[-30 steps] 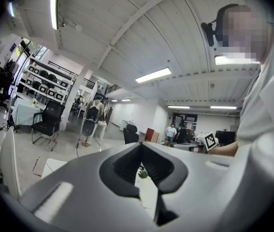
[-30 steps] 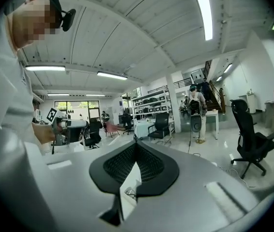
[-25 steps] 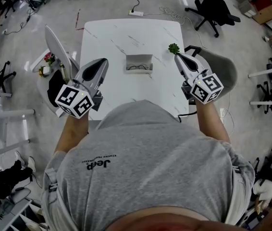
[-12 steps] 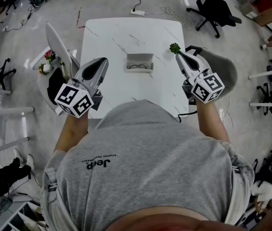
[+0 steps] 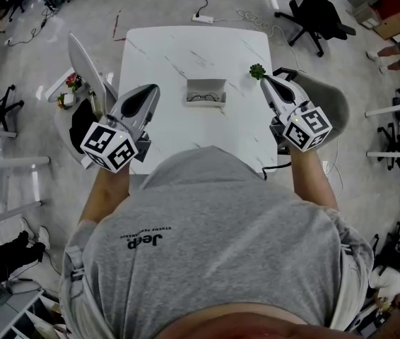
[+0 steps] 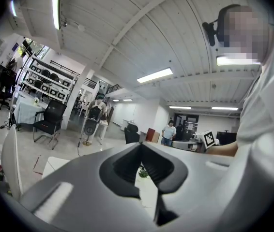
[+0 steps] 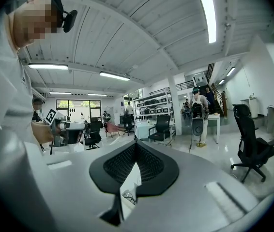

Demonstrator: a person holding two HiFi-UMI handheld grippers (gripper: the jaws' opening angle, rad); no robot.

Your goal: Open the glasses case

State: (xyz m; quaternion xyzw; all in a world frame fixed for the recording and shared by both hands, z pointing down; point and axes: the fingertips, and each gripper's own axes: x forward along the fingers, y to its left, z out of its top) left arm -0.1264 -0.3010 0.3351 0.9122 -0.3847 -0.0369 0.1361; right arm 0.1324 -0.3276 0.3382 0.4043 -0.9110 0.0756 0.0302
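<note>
The glasses case (image 5: pixel 205 92) sits in the middle of the white table (image 5: pixel 172 55), lid up, with dark glasses lying inside. My left gripper (image 5: pixel 155 89) hovers over the table's left edge, well left of the case, pointing level, its jaws shut on nothing. My right gripper (image 5: pixel 261 80) hangs at the table's right edge, equally far from the case, jaws shut and empty. In the left gripper view the jaw tips (image 6: pixel 140 144) meet. In the right gripper view the tips (image 7: pixel 136 144) meet too, and the glasses (image 7: pixel 129 196) show below through the slot.
A small green plant (image 5: pixel 256 70) stands on the table just beyond the right gripper's tip. A grey chair (image 5: pixel 331 99) stands right of the table, a low side table with flowers (image 5: pixel 68 94) to the left. A black office chair (image 5: pixel 313 9) and a power strip (image 5: pixel 201 20) lie beyond.
Both grippers and the case stay where they were. Only a person at the far right edge of the room has walked into view.
</note>
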